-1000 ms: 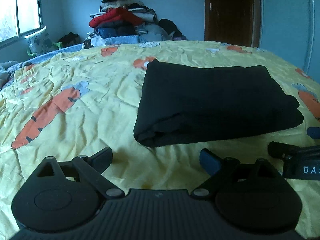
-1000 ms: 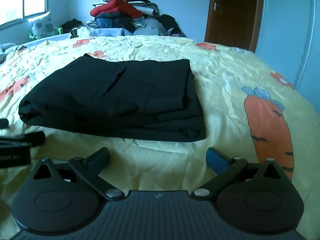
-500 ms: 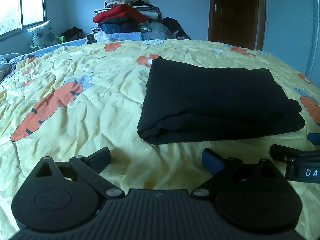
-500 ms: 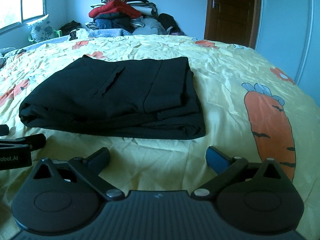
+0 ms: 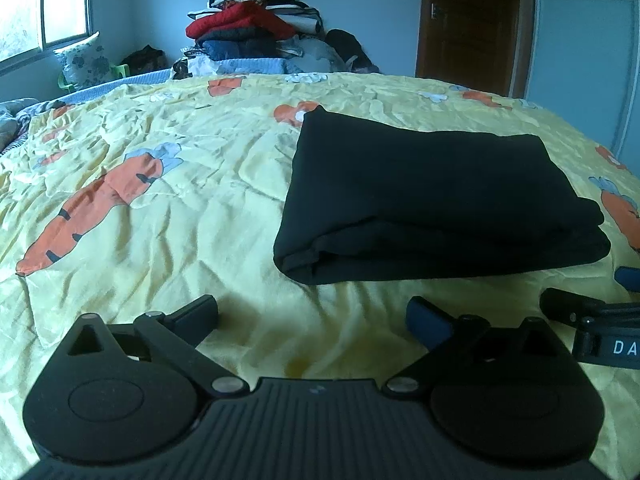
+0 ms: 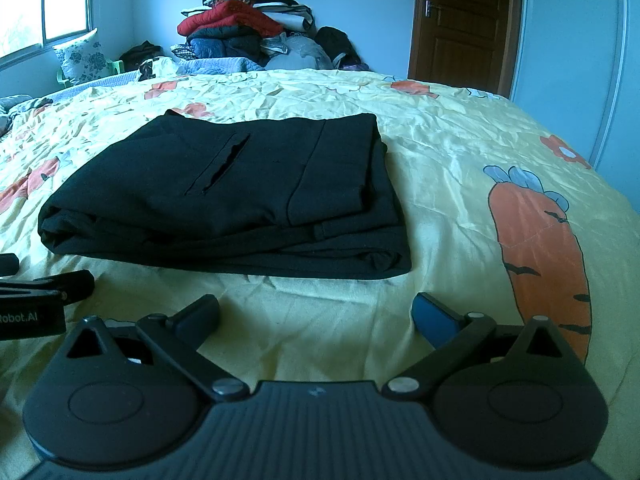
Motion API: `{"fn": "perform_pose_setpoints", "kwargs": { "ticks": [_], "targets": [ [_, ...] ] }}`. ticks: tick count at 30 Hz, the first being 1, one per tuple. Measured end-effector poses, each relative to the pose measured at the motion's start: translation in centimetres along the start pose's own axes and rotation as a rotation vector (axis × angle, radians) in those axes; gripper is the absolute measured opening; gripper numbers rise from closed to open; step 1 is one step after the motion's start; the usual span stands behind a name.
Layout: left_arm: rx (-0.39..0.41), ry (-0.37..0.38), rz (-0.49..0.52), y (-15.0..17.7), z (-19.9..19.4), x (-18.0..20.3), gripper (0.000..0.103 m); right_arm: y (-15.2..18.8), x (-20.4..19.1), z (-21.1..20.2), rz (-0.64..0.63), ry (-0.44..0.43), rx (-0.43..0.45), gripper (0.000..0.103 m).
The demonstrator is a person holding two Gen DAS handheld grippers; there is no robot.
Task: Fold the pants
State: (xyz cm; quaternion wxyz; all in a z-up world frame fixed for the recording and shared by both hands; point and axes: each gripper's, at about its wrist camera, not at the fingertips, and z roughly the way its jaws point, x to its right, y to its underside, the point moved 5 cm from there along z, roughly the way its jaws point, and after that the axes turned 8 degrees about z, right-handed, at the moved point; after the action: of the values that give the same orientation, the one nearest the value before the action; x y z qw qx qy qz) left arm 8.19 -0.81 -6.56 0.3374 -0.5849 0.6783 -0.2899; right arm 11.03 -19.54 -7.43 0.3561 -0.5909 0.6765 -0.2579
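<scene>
Black pants lie folded into a compact stack mid-bed on the yellow carrot sheet, your left gripper and right gripper both spread and empty just short of it, so folding looks finished; simply withdraw.

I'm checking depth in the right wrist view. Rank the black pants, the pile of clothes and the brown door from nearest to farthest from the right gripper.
From the right gripper, open over the bedsheet:
1. Black pants, folded just ahead, slightly left.
2. Pile of clothes, beyond the bed's far edge, left of centre.
3. Brown door, in the back wall, to the right. It looks a little farther than the pile, but the two are close.
</scene>
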Motion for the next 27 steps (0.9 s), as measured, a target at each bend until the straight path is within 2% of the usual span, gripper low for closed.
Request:
{"fn": "perform_pose_setpoints", "kwargs": {
  "ticks": [8,27],
  "targets": [
    [0.007,-0.013,0.030,-0.07,-0.03,0.54,0.103,-0.01,0.02,-0.01,0.000,0.000,0.000,0.103],
    [0.002,0.002,0.023,-0.14,0.18,0.44,0.103,0.00,0.02,0.00,0.000,0.000,0.000,0.103]
  ]
}}
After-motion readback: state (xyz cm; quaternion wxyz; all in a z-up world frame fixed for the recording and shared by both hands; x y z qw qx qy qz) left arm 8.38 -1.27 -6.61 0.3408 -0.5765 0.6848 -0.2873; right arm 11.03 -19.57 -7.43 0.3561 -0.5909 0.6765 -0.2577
